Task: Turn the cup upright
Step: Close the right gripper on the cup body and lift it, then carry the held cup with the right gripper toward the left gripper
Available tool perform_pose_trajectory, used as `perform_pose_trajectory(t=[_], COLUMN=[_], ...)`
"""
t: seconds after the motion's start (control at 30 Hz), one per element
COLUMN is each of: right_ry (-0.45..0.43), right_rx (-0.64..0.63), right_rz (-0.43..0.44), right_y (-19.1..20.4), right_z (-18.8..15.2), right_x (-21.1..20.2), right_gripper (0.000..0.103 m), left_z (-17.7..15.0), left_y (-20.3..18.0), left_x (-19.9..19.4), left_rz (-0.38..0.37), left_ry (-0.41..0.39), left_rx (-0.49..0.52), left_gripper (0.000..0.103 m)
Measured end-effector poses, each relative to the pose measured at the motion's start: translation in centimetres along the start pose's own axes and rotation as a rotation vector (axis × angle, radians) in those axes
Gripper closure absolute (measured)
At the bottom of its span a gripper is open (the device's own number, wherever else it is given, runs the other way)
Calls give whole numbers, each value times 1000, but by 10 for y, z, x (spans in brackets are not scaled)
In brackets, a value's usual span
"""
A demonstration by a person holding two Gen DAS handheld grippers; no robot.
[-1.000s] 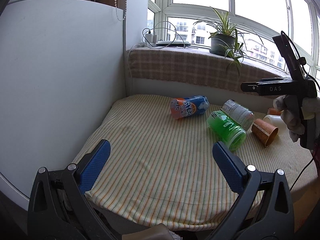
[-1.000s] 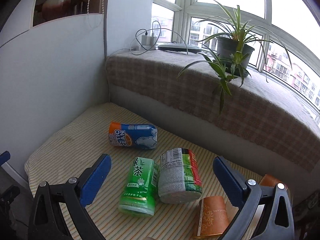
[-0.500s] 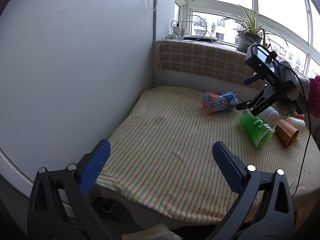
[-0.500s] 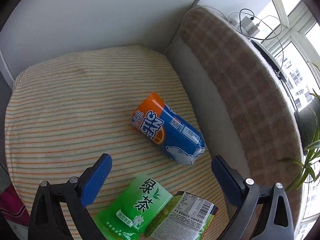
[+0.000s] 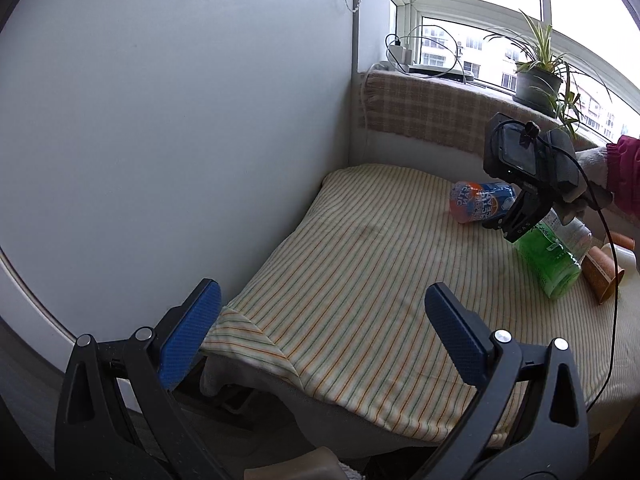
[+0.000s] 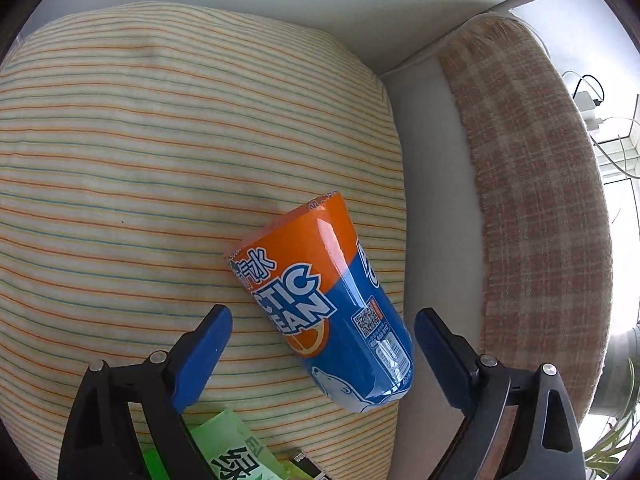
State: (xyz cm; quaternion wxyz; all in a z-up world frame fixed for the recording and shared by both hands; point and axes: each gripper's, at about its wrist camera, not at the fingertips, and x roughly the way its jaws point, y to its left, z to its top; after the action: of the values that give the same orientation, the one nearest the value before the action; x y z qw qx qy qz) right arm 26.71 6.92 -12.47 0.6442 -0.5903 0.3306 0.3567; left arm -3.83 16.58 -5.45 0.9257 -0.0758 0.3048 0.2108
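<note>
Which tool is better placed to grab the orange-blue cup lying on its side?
Right. The right tool is open directly over the cup, pads either side. The left tool hangs open at the cloth's near edge, far off.

On the striped cloth (image 5: 360, 280) lie three printed plastic cups on their sides: one orange-and-blue cup (image 6: 332, 304), one green cup (image 5: 548, 260) and one clear-and-green cup (image 5: 574, 230) (partly hidden behind the other gripper). Beside them are one brown paper cup (image 5: 602, 278) and one white cup (image 5: 622, 254). One potted plant (image 5: 538, 80) stands on the sill.
</note>
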Motion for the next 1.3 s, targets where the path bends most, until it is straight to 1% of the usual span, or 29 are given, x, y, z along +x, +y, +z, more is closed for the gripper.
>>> perform_pose_trajectory(t=[0.03, 0.07, 0.2, 0.37, 0.4, 0.57, 0.73, 0.87, 0.97, 1.0, 1.13, 1.2, 1.3], right_ry=[10, 18, 14, -20, -33, -120, -248, -380, -452, -465, -517, -527, -519], right_rx=[-9, -13, -9, 13, 27, 128, 252, 398, 496, 537, 670, 731, 863], right_rz=[-7, -11, -31, -35, -35, -12, 16, 64, 91, 94, 155, 180, 256], right_y=[0, -1, -5, -8, -10, -20, -23, -20, -14, -9, 7, 17, 28], right_z=[2, 3, 4, 4, 3, 2, 0, -19, -39, -48, -85, -102, -135], right_x=[5, 9, 15, 5, 1, -23, -63, -110, -142, -151, -184, -194, -199], right_gripper=[18, 24, 28, 35, 38, 42, 43, 44, 44, 44, 44, 44, 44], left_z=[0, 0, -2, -2, -2, -3, -2, 1, 5, 6, 12, 14, 15], left_y=[2, 3, 4, 2, 1, -3, -6, -11, -20, -24, -39, -47, -60], left_x=[1, 1, 1, 0, -1, -4, -8, -8, -10, -11, -13, -14, -14], left_rz=[4, 8, 15, 3, 1, -6, -28, -60, -90, -101, -153, -180, -230], left_ry=[0, 1, 4, 2, -1, -6, -8, -16, -33, -40, -59, -67, -63], left_rx=[-4, -7, -7, 1, 4, 10, 16, 25, 43, 49, 68, 78, 83], left_gripper=[0, 0, 0, 0, 0, 0, 0, 0, 0, 0, 0, 0, 0])
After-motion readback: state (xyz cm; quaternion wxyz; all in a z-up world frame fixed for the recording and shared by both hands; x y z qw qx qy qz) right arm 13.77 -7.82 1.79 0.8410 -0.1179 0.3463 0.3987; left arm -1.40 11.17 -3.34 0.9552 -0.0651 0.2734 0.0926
